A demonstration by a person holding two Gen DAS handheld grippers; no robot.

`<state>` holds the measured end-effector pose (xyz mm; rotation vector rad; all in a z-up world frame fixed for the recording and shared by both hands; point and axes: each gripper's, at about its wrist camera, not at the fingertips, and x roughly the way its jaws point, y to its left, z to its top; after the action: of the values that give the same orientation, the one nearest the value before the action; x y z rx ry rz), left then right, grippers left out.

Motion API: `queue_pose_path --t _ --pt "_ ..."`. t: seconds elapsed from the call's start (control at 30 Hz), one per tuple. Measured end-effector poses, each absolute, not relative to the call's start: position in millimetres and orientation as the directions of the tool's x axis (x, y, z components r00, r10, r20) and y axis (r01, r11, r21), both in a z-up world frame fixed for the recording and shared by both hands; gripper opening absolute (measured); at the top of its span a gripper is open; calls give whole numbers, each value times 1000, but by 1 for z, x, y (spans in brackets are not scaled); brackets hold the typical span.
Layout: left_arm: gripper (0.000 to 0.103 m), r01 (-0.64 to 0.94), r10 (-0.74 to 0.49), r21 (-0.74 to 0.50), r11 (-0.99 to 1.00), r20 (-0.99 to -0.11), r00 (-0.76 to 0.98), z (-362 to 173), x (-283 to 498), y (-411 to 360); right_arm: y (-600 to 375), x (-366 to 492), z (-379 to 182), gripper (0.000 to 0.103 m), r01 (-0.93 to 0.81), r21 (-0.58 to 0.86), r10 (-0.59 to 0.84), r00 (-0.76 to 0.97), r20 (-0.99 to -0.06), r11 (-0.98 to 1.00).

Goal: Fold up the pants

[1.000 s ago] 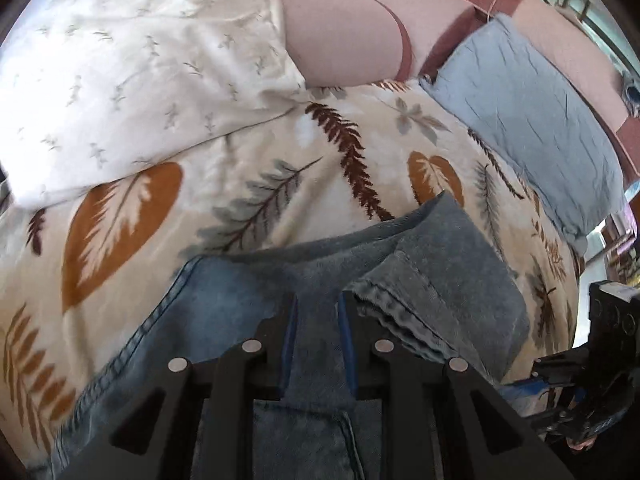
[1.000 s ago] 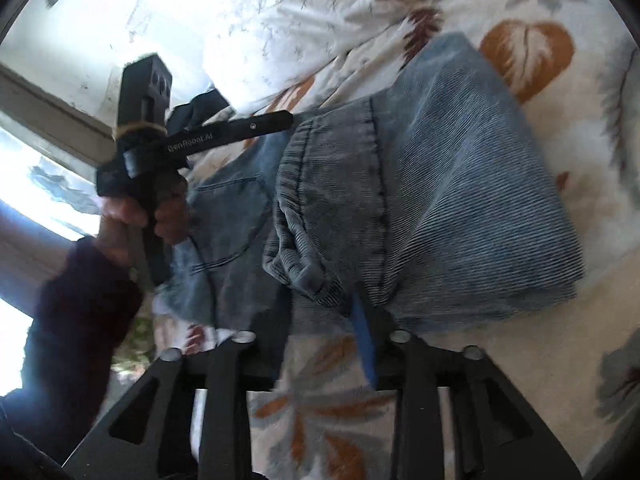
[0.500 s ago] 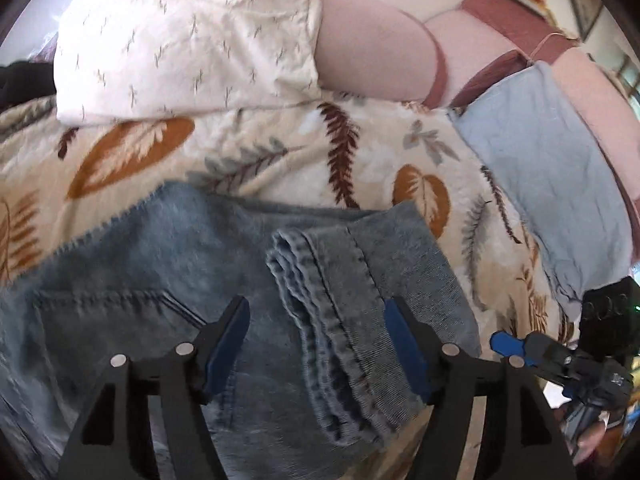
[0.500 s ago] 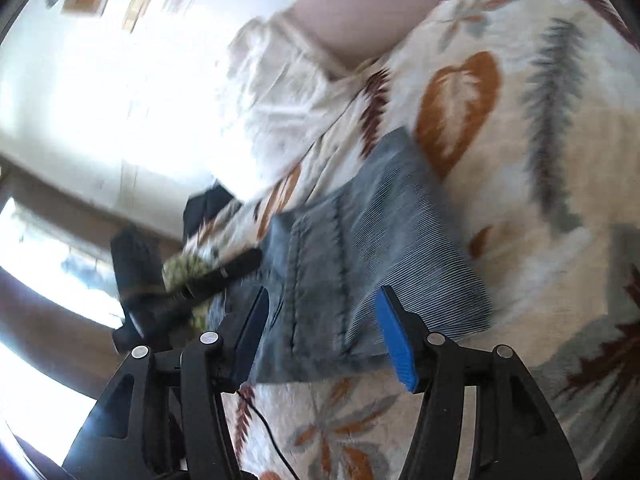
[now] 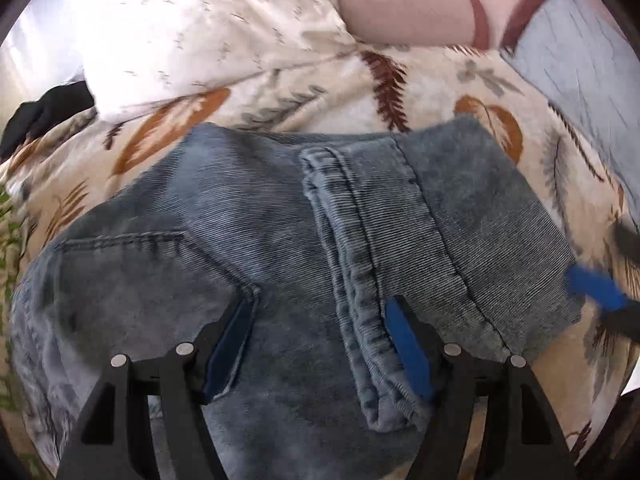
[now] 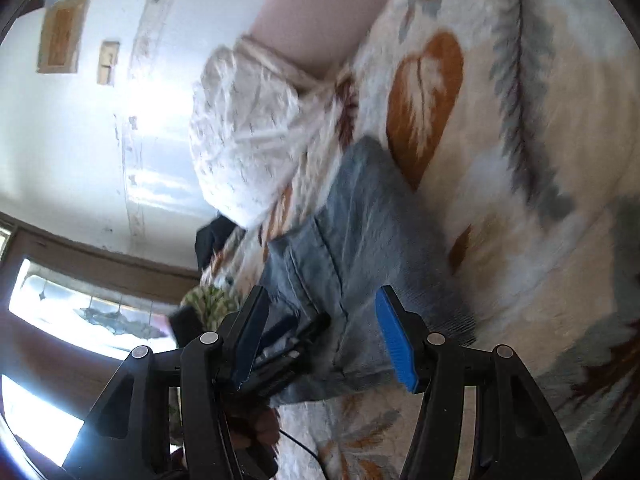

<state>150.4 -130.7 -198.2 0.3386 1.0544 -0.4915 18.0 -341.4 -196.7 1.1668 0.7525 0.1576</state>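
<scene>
Pants (image 5: 280, 248) lie folded, long axis left-right across the bedspread (image 5: 432, 92), both grippers' jaws apart, gripping nothing.

The folded pants (image 6: 360, 248) are seen lying on the leaf-print bedspread (image 6: 520, 184). A white pillow (image 6: 244, 136) is set just beyond the pants. The right gripper (image 6: 320, 340) is held over the near edge of the pants, its 2 fingers (image 6: 394, 340) spread with no cloth pinched. Part of the left gripper (image 6: 292, 340) is seen over the pants, to their left.
</scene>
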Motion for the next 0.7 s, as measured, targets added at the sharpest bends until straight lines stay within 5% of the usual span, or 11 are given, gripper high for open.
queue_pose_path --t 0.23,0.37,0.53,0.7 --pt "72 551 -300 65 832 -783 545 -166 104 -110 -335 24 -228 48 378 832 532 642 -552 407" --pt "73 555 -181 208 806 -805 565 -193 101 -119 -330 23 -217 51 360 814 521 633 -572 456" --pt "72 522 -199 104 847 -848 491 -206 110 -100 -323 27 -191 56 277 805 483 681 -550 525" --pt "72 523 -239 109 845 -799 552 -196 93 -78 -324 48 -170 56 217 814 486 709 -511 539"
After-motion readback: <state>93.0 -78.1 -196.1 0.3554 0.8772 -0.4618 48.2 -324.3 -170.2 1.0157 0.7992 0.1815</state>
